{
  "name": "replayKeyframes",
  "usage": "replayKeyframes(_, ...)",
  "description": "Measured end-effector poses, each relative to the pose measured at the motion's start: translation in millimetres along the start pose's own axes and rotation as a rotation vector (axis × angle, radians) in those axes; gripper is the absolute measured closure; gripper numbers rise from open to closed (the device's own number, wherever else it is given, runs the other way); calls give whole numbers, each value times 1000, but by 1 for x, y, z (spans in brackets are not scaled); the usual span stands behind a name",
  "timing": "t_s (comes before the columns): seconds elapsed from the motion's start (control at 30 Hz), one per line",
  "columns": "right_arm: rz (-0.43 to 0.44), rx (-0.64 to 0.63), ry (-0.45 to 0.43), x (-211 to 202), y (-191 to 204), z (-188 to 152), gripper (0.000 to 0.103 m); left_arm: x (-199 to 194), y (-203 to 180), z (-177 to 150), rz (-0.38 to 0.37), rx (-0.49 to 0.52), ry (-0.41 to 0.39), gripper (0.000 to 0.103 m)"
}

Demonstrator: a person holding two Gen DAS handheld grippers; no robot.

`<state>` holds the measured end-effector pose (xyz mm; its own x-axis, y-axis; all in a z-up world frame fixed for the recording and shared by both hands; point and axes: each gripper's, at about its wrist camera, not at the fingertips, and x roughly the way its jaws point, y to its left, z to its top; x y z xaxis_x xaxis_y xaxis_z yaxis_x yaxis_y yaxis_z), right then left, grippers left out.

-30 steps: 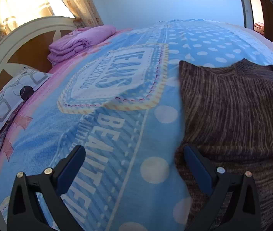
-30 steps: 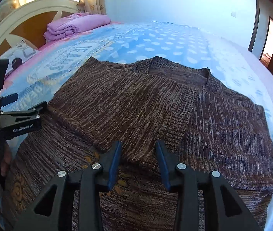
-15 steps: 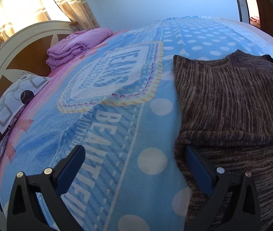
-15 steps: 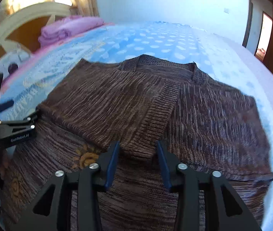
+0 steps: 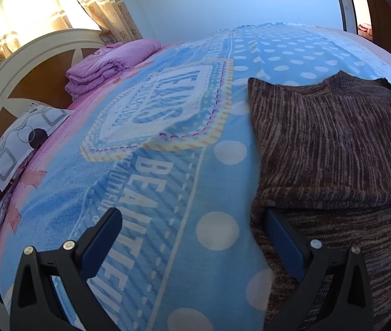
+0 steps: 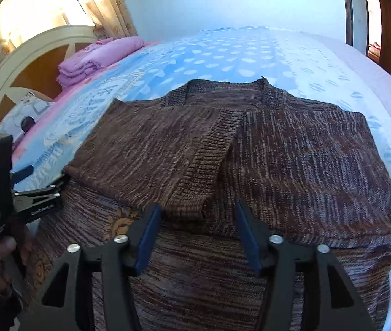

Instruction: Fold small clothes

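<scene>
— Where does the garment lie?

— The brown knit sweater [image 6: 250,149] lies flat on the blue dotted blanket [image 5: 167,193] that covers the bed. Both sleeves are folded in across the chest, and the ribbed cuff [image 6: 209,160] of one sleeve sits on the middle of the body, neckline toward the far side.

— The right gripper?

— The right gripper [image 6: 198,226] is over the near part of the sweater, its blue-padded jaws standing apart on either side of the folded cuff end, holding nothing.

— The left one?

— The left gripper [image 5: 192,237] is at the sweater's left edge, jaws spread wide. One finger [image 5: 283,245] rests at the knit's edge just under the folded sleeve; the other is over bare blanket. Nothing is clamped.

— Anything else?

— A folded pink quilt [image 5: 107,69] lies by the headboard [image 5: 30,63], well apart from the sweater, with a patterned pillow [image 5: 16,149] beside it. Lit curtains [image 5: 30,8] hang behind.
</scene>
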<state>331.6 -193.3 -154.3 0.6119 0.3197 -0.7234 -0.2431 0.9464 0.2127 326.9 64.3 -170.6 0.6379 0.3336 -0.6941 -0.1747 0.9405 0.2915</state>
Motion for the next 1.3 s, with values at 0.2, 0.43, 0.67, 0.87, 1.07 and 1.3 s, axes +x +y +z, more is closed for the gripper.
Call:
replayKeyframes(0.2, 43, 61, -38, -19, -10, -4, 37, -1, 9, 0, -57, -42, 3, 0)
replayKeyframes(0.43, -163, 87, -104, -74, -69, -2, 37, -42, 17, -9, -86, -108, -100, 0)
replayKeyframes(0.67, -263, 208, -53, -87, -146, -6, 51, -56, -1, -14, -144, -86, -60, 0)
replayKeyframes(0.87, -260, 190, 12, -65, -148, -22, 85, -52, -10, -36, -111, -41, -32, 0)
replayKeyframes(1.07, -236, 210, -11, -73, -161, -25, 80, -62, 8, -57, -152, -58, 2, 0)
replayKeyframes(1.3, -149, 241, 37, -110, -146, -64, 68, -86, 26, -97, -223, -19, 11, 0)
